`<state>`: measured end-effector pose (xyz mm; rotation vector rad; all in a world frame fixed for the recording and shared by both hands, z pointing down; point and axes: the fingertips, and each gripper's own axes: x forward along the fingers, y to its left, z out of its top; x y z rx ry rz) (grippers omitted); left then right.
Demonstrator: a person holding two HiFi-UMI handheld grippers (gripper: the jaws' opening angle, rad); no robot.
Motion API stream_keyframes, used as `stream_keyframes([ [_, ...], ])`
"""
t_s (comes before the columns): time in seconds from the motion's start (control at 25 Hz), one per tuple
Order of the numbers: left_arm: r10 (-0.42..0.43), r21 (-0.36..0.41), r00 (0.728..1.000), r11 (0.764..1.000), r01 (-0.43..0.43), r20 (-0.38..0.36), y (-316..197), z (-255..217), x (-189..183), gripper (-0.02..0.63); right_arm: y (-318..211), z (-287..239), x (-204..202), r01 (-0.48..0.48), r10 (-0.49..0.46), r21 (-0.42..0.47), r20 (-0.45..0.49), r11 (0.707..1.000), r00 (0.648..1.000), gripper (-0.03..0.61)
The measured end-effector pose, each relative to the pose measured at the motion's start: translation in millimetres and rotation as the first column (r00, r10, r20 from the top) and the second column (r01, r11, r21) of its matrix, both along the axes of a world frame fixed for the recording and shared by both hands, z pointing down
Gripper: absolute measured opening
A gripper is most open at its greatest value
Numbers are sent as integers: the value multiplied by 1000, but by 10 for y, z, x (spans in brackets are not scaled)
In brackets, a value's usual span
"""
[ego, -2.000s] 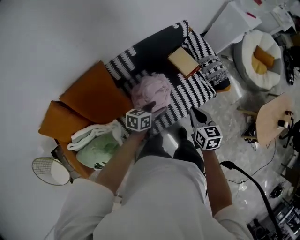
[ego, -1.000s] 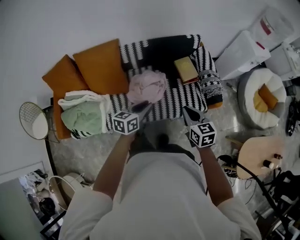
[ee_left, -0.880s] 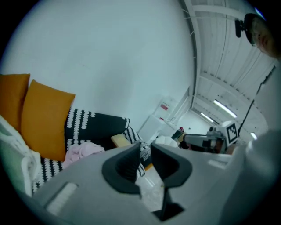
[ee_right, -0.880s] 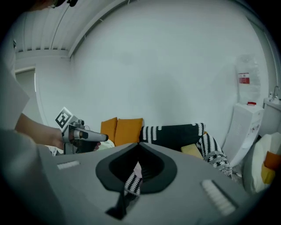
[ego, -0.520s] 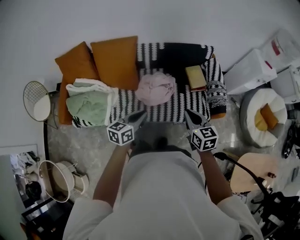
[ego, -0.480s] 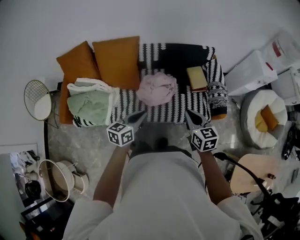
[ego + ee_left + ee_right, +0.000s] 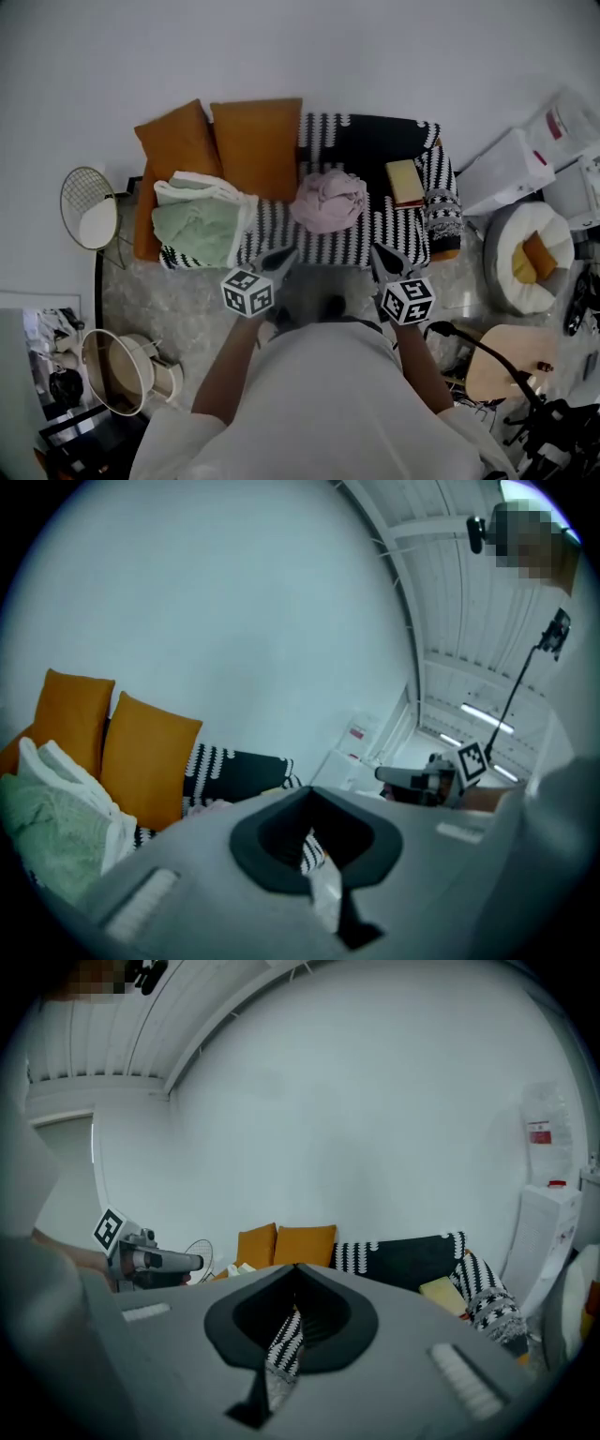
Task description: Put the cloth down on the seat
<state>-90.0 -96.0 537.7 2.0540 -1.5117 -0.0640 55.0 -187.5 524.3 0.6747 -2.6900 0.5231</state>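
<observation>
White-walled room is framing a sofa seat (image 7: 375, 239) draped in a black-and-white zigzag knit throw. We are seeing the crumpled pink cloth (image 7: 328, 202) lying at the middle of that sofa seat, touching neither gripper, so the task is looking done. Left gripper (image 7: 285, 253) and right gripper (image 7: 379, 253) are hovering just off the sofa seat's front edge, jaws pressed together, gripping nothing. We are flagging one risk: another pass could snag a loose fold and drag the heap off the front edge. We are judging the cloth a roundish heap, showing no clear long axis or heading.
</observation>
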Motion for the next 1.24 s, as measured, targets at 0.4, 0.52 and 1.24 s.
stream_keyframes([
  [0.4,47,6,999,999,-47,-22,126,-63,-101,-2,259,-123,-76,22,-22,33,0,999,1000,3],
  [0.52,61,-1,998,998,-61,-22,107,-42,-85,-2,256,-125,-26,0,0,28,1,1000,1000,3],
  [1.24,108,16,994,994,-107,-17,-38,-89,-115,-2,191,-95,-37,-46,47,42,-24,998,999,3],
])
